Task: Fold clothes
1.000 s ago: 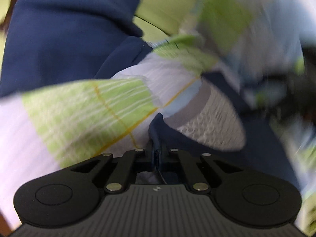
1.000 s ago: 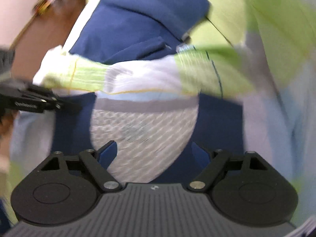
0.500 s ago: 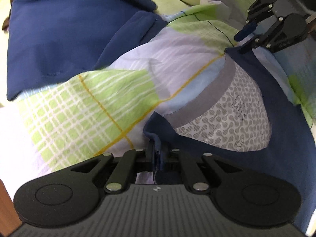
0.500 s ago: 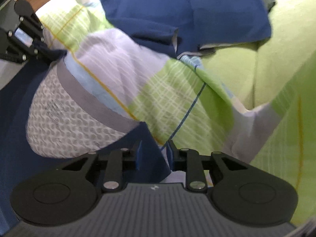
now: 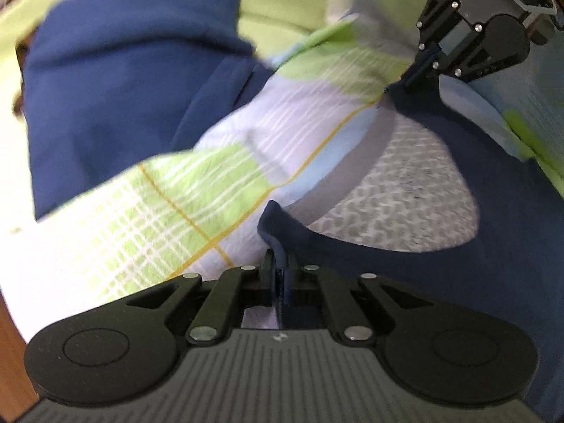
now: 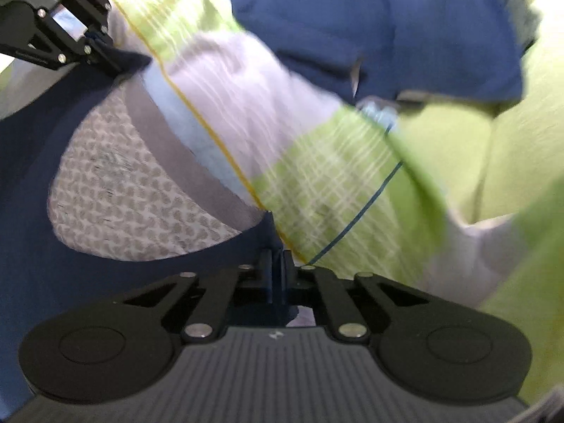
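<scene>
Left wrist view: the left gripper (image 5: 280,268) has its jaws pinched together on the near edge of a navy garment (image 5: 493,246), at one end of its neck opening. The neckline runs from this grip diagonally up and right to the right gripper (image 5: 421,70), which clamps the other end, so the collar is stretched between the two tools. Inside the opening shows a pale lining (image 5: 398,197) printed with small grey blobs, edged by a plain grey band (image 5: 356,162). The garment's body spreads toward the lower right of the view. It lies on a bedsheet (image 5: 169,204) of lime-green, white and lilac checks with thin yellow lines, soft and rumpled. A second blue garment (image 5: 123,81), a brighter blue, lies bunched at the far left of the sheet, well apart from the held collar. The picture is blurred.

Right wrist view: the right gripper (image 6: 278,264) is closed on the navy garment (image 6: 28,162) at the collar's near end, navy cloth filling the slot between the fingers. The neckline runs up and left to the left gripper (image 6: 102,53), also clamped on the cloth. The blob-print lining (image 6: 134,190) and grey band (image 6: 169,141) curve between them. The checked bedsheet (image 6: 335,183) lies to the right, and the blue garment (image 6: 387,28) sits heaped at the far side.
</scene>
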The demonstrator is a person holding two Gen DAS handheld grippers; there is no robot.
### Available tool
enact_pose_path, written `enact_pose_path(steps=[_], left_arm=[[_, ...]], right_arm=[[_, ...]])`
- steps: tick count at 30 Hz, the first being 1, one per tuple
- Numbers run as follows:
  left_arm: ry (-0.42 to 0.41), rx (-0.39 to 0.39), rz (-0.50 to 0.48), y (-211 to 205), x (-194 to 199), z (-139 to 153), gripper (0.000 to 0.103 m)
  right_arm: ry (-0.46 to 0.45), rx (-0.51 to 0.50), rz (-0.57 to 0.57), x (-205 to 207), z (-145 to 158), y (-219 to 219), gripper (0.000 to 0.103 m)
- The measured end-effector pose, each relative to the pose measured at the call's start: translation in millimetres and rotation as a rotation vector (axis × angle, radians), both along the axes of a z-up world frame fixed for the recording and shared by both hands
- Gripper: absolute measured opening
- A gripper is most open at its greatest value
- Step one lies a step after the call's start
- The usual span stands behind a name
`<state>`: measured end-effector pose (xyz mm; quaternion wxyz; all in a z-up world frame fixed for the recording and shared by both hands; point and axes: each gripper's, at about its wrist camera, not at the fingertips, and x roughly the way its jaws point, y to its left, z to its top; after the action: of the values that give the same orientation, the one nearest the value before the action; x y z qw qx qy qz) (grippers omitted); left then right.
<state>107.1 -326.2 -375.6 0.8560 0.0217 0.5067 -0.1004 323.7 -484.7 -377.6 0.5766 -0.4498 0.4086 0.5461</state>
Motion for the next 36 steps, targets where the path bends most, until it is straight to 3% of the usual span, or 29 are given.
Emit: enact_pose_path(steps=[2,7,10,11,14,17,20,25,30,32,34,36], left_arm=[[-0.09,0.024,-0.04,-16,-27,24,0.0],[-0.214,0.033,-0.128,-61,-95,67,0.0],[-0.26,0.053,-0.199,-105,-157,89,0.0],[-0.266,0.055,-0.209,-114,-171,92,0.0],[-0.297,0.041,-0.261,-162,-238,101,0.0],[-0.303,0.045,-0.322,-206,-292,92,0.0],[-0.258,0.067,-0.404,-248,-345,67,0.0],[-0.217,0.107,-0.466,-279,-385,44,0.0],[-0.234,0.14,-0.5,-306,-417,40,0.0],[-0.24,0.188,-0.523,-315,-422,33,0.001],[-0.22,0.29,-0.549,-325,-424,17,0.006],[-0.208,0.341,-0.55,-329,-428,8,0.009]], right_arm=[[-0.047,0.044,-0.005,-10,18,-14,0.003],[-0.156,0.132,-0.013,-78,73,-64,0.003],[-0.218,0.152,-0.012,-147,103,-117,0.003],[-0.219,0.153,-0.012,-152,108,-121,0.003],[-0.238,0.149,-0.019,-221,120,-178,0.001],[-0.24,0.133,-0.014,-275,120,-223,0.001],[-0.235,0.118,-0.01,-319,116,-260,0.001],[-0.195,0.06,0.03,-379,87,-303,0.001],[-0.174,0.028,0.026,-426,66,-340,0.0],[-0.175,0.02,0.015,-433,64,-348,0.0],[-0.186,0.014,0.005,-438,62,-353,0.0],[-0.269,0.007,0.023,-447,57,-351,0.008]])
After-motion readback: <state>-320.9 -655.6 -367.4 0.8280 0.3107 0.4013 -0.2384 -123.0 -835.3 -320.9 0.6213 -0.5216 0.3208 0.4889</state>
